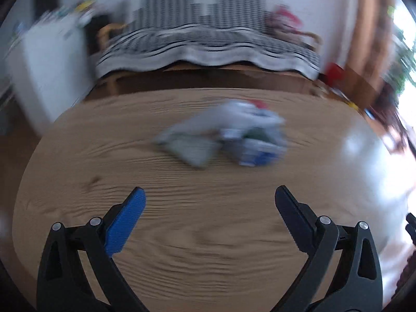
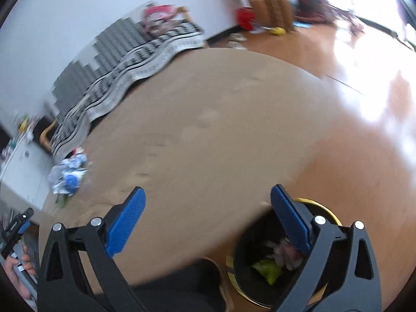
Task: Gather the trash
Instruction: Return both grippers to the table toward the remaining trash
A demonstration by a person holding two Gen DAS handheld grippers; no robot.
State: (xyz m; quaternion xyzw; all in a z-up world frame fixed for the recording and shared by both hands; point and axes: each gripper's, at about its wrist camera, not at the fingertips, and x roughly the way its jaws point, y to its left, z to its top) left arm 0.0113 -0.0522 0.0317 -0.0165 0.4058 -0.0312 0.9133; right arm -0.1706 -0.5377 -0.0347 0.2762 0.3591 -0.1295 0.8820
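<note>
— Well, where's the trash? 
— On the round table (image 1: 78,182), mid-top: a crumpled wrapper pile (image 1: 228,135), likely light and soft. The bin (image 2: 260,257) sits below. 
— Grippers? 
— Left gripper (image 1: 210,205) and right gripper (image 2: 208,205) both gape, empty. Pinch a raised fold.

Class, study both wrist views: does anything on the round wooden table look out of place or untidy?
Yes. A crumpled heap of wrappers lies loose on the bare wooden table, blue, white and green, though blur hides detail. It looks odd because the black bin beside the table already holds other trash.
</note>
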